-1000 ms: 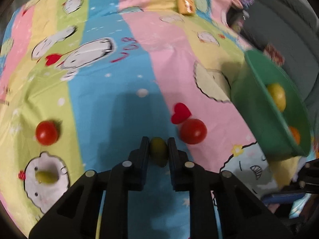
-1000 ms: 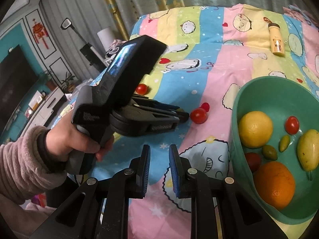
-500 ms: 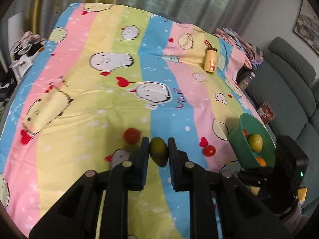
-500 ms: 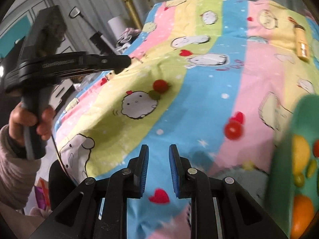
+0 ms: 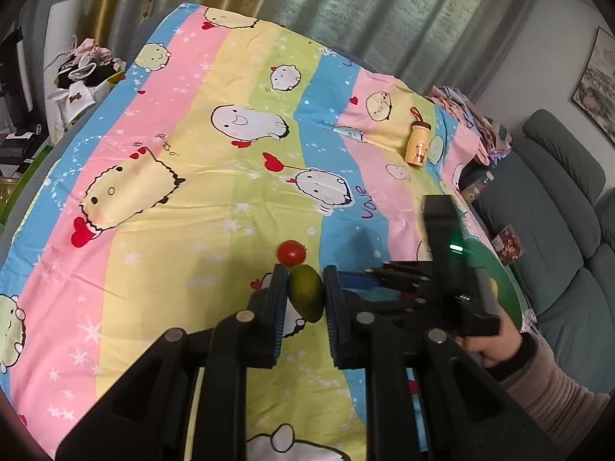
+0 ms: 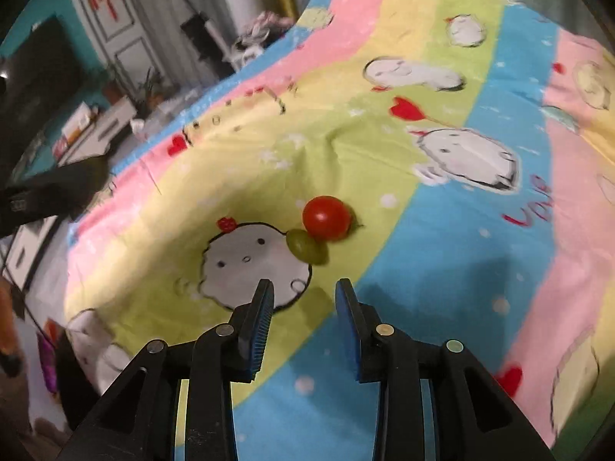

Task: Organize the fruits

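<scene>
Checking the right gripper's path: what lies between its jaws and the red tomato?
In the right wrist view, only bare cartoon sheet separates the right gripper from the red tomato; a green fruit touches the tomato's left side.

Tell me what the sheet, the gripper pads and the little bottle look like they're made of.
Sheet: soft woven fabric, probably cotton, matte; it wrinkles and drapes over the edges. Pads of the right gripper: blue with fine ribs, likely rubber or a similar grippy plastic. Bottle: smooth tan body with a strap loop, possibly plastic, too small to be sure.
</scene>
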The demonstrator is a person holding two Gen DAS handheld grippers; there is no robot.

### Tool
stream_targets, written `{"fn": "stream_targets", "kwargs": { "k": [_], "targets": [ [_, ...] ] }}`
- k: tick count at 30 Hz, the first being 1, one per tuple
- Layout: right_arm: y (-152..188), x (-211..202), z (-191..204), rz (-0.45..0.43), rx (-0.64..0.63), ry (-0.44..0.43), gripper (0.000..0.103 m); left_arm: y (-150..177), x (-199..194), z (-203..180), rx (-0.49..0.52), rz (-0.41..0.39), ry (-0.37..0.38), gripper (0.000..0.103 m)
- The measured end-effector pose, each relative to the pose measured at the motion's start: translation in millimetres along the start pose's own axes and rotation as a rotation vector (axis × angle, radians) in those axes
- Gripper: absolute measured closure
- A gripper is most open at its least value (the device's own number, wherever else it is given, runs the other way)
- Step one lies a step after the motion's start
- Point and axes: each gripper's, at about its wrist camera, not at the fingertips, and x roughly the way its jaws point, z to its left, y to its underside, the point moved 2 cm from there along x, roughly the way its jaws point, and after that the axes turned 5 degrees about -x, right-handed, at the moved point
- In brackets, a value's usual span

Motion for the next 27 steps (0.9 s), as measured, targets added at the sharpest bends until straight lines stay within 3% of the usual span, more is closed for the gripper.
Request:
{"fn": "stream_targets", "kwargs": {
  "k": [3, 12, 14, 17, 27],
  "targets": [
    [-7, 19, -4, 0.041, -0.006, -0.001, 0.07, 0, -1, 2, 0.001, 0.0, 0.002, 0.085],
    [-24, 35, 8, 0.018, -0.081, -0.019, 0.07, -1, 0, 5, -0.009, 0.003, 0.017, 0.085],
    [-26, 36, 10, 0.018, -0.09, 0.001, 0.08, -1, 1, 5, -0.01, 0.006, 0.022, 0.085],
    [-26, 37, 10, 0.02, -0.088, 0.026, 0.08, 0, 2, 4, -0.009, 0.009, 0.024, 0.085],
    [-5, -13, 3, -0.083, 0.033, -0.042, 0.08, 4, 7, -11, 0.018, 0.026, 0.043, 0.085]
  ]
}}
